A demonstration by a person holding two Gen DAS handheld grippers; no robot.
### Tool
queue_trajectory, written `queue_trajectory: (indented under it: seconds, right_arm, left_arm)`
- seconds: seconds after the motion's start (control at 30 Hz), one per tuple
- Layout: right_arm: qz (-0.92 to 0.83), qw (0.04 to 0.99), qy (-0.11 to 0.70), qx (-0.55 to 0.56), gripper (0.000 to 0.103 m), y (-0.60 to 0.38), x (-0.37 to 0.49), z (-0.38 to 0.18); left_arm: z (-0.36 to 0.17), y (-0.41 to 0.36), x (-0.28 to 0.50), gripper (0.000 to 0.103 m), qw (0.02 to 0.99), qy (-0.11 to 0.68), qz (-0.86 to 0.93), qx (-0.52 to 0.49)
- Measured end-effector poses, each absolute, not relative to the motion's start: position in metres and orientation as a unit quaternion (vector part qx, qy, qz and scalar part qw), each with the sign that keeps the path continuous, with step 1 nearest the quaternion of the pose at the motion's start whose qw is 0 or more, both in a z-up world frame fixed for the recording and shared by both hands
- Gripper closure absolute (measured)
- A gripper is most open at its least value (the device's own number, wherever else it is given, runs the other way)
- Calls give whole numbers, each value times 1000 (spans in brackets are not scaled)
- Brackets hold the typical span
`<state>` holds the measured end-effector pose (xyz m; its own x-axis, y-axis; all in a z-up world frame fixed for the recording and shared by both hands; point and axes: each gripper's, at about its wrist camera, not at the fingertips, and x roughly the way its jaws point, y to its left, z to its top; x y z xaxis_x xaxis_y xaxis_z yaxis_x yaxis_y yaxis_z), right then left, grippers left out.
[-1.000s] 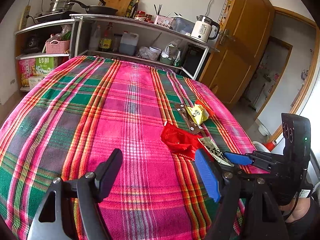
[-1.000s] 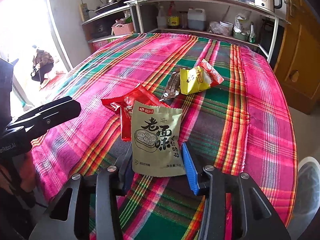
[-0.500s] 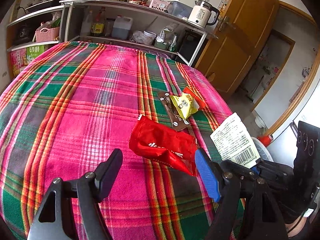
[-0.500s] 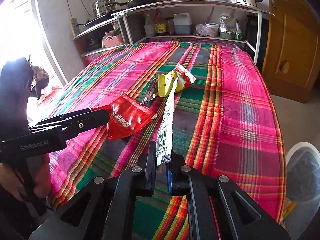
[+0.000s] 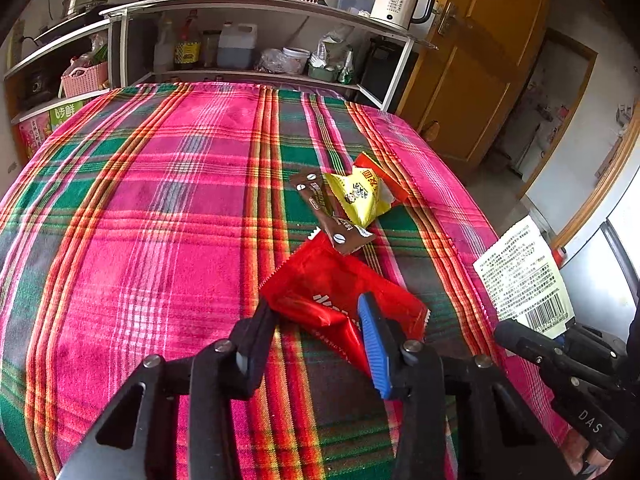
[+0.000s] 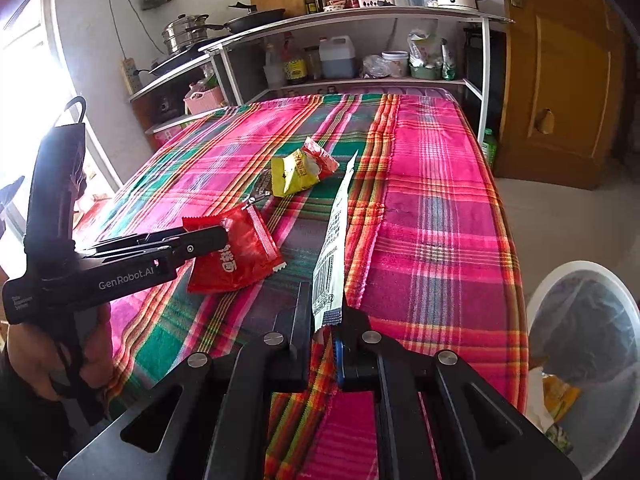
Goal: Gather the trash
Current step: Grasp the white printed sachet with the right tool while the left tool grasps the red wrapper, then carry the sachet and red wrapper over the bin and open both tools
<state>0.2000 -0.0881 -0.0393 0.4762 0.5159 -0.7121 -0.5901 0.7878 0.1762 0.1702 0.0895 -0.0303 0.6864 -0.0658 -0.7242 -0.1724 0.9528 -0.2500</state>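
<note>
Left wrist view, lower middle: my left gripper (image 5: 316, 332) has just been closing astride the red wrapper (image 5: 336, 296) on the tablecloth (image 5: 140, 220), pads seemingly not yet pinching, so I'd squeeze fully before lifting, while my right gripper (image 6: 325, 334) clamps the white packet (image 6: 334, 256).

Right gripper (image 6: 324, 334) jaws pinch pale wrapper (image 6: 332, 264) upright.

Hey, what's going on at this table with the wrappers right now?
A person with a gripper in each hand is clearing snack wrappers off the plaid tablecloth. The right gripper is shut on a pale packet with a barcode, lifted off the table. The left gripper has just been closing, its jaws around the red wrapper, which lies on the cloth. A yellow wrapper and a brown wrapper wait further back. A white bin stands beside the table.
</note>
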Motion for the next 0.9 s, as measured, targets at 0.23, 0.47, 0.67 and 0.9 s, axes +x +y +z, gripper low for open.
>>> queue_trajectory:
  seconds: [0.23,0.47,0.67,0.9]
  right_arm:
    - [311,865,391,-39,95,-101,196,-35]
    - [294,874,385,-30,95,-120,191,-28]
    - [278,883,378,-23,95,-138,184,-21]
    - [254,894,369,-14,95,-164,176,-13]
  left_arm:
    - [-27,74,171,79,910,392,7,-131]
    - [-18,56,164,84,918,379,-20,-117]
    - [-2,39,159,87,925,361,-45,-107]
    - [13,16,160,87,930,348,-72,-97]
